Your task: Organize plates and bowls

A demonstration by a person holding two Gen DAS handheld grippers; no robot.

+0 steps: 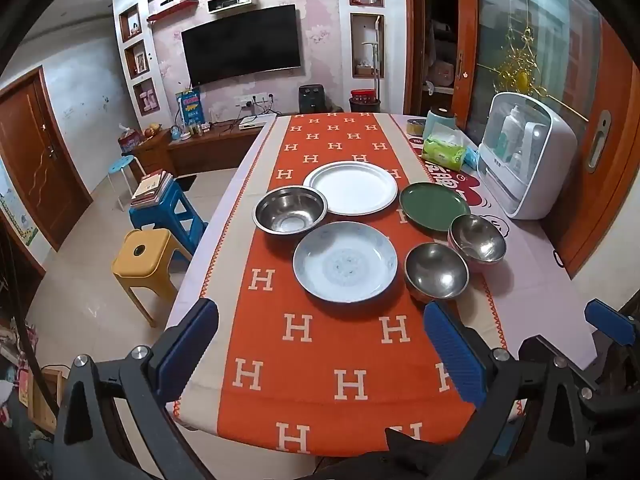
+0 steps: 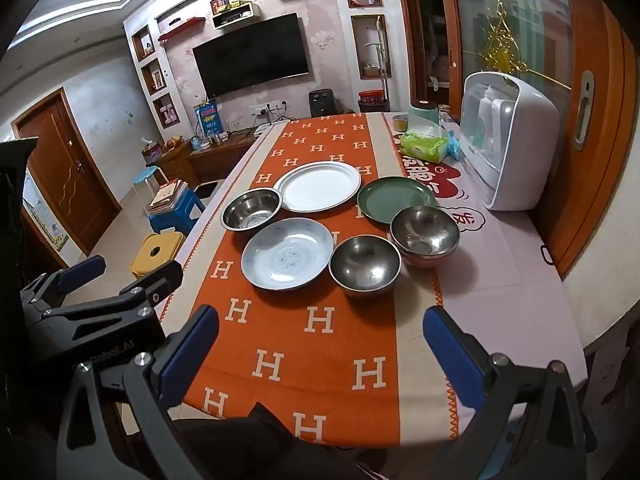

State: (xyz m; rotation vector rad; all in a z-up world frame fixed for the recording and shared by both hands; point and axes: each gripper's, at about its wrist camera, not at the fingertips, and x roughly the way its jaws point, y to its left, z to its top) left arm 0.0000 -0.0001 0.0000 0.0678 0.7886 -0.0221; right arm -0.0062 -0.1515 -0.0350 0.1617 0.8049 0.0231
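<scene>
On the orange H-patterned runner (image 1: 320, 340) lie a white plate (image 1: 351, 187), a green plate (image 1: 435, 206), a blue-patterned white plate (image 1: 345, 261) and three steel bowls: one wide at the left (image 1: 290, 209), one near the middle right (image 1: 436, 270), one with a pink outside at the right (image 1: 478, 238). The same set shows in the right wrist view: white plate (image 2: 318, 186), green plate (image 2: 394, 199), patterned plate (image 2: 287, 253), bowls (image 2: 251, 209) (image 2: 365, 265) (image 2: 425, 232). My left gripper (image 1: 320, 352) is open and empty over the near table end. My right gripper (image 2: 320, 352) is open and empty beside it.
A white countertop appliance (image 1: 524, 152) stands at the table's right edge, with a green tissue pack (image 1: 443, 152) and a teal jar (image 1: 440, 120) behind it. Yellow (image 1: 142, 256) and blue (image 1: 164, 208) stools stand left of the table. The wooden door (image 1: 592, 160) borders the right side.
</scene>
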